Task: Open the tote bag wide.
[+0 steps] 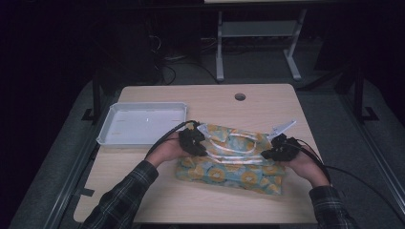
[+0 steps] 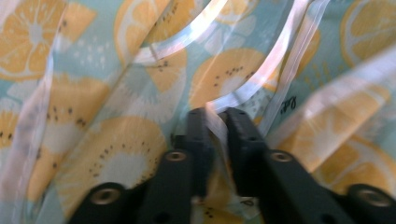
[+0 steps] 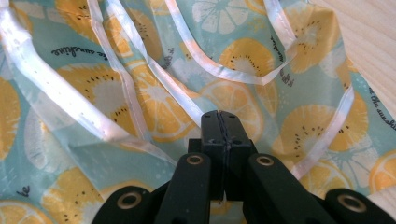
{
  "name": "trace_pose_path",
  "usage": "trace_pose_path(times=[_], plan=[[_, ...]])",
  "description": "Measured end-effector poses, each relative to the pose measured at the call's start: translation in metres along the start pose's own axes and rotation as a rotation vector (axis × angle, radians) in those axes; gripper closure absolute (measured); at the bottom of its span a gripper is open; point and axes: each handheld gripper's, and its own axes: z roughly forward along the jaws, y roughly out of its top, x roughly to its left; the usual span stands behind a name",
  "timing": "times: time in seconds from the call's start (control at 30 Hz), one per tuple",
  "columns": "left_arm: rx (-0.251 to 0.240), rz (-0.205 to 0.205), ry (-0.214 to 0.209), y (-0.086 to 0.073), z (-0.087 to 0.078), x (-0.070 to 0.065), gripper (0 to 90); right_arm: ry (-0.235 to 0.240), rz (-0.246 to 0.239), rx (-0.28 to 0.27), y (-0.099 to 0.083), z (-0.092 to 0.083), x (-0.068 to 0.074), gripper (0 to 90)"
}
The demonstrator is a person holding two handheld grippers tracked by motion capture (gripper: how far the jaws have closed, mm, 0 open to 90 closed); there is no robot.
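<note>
On the desk (image 1: 157, 195) just right of the white tray (image 1: 143, 123), the fruit-print bag (image 1: 234, 164) lies flat; your left claw (image 2: 217, 122) pinches its trim, your right claw (image 3: 225, 125) looks clamped on thin fabric, which may slip free.
</note>
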Motion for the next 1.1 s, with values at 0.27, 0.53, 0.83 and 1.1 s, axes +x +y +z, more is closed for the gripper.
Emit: trace_pose_path(times=[0.27, 0.53, 0.83, 1.1], plan=[[-0.081, -0.046, 0.007, -0.005, -0.016, 0.002, 89.4, -0.012, -0.004, -0.021, 0.001, -0.006, 0.001, 89.2], [-0.196, -0.071, 0.023, -0.01, -0.047, -0.007, 89.4, -0.029, -0.016, -0.076, 0.002, -0.024, 0.008, 89.3], [-0.27, -0.067, 0.029, -0.02, -0.072, -0.027, 89.5, -0.041, -0.029, -0.126, 0.0, -0.039, 0.021, 89.3], [-0.291, -0.057, 0.012, -0.03, -0.08, -0.048, 89.5, -0.029, -0.041, -0.161, -0.01, -0.052, 0.038, 89.3]])
